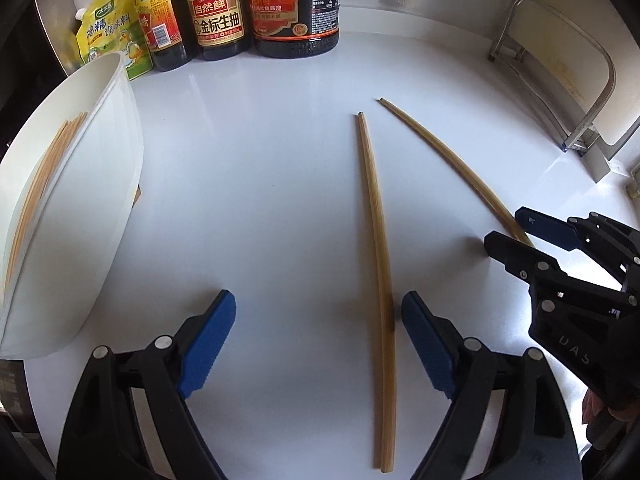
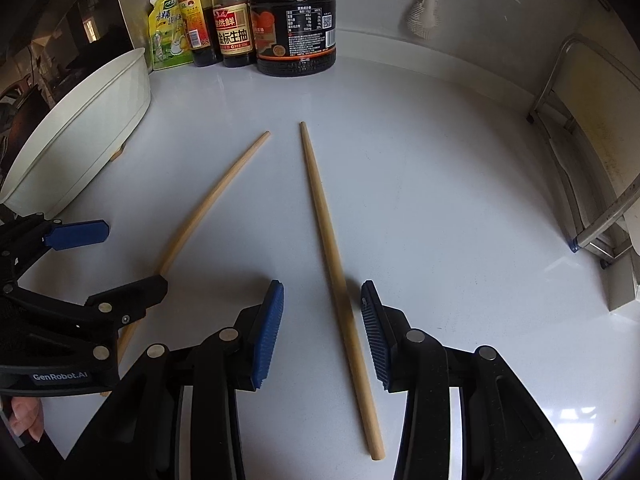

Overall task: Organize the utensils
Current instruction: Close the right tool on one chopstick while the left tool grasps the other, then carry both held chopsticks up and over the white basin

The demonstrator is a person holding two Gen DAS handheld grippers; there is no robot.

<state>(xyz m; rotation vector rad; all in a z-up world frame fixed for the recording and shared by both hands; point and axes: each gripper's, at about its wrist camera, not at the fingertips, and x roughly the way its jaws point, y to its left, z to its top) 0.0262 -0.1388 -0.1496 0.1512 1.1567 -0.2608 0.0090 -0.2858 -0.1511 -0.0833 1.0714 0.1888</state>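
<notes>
Two wooden chopsticks lie apart on the white counter (image 1: 260, 160). One chopstick (image 1: 372, 216) runs between the blue pads of my left gripper (image 1: 318, 300), close to the right pad; the jaws stand wide and open. The other chopstick (image 2: 324, 220) lies between the pads of my right gripper (image 2: 321, 286), which is open with a gap on either side. In the right wrist view my left gripper (image 2: 134, 254) straddles its chopstick (image 2: 208, 204). A white container (image 1: 100, 92) at the left holds several chopsticks (image 1: 40, 184).
Sauce bottles (image 1: 218, 12) and a yellow pouch (image 1: 104, 28) stand along the back wall. A metal rack (image 1: 560, 92) with a board stands at the right. A white brush (image 2: 424, 12) hangs on the wall. The container (image 2: 80, 128) stands close to the left of both grippers.
</notes>
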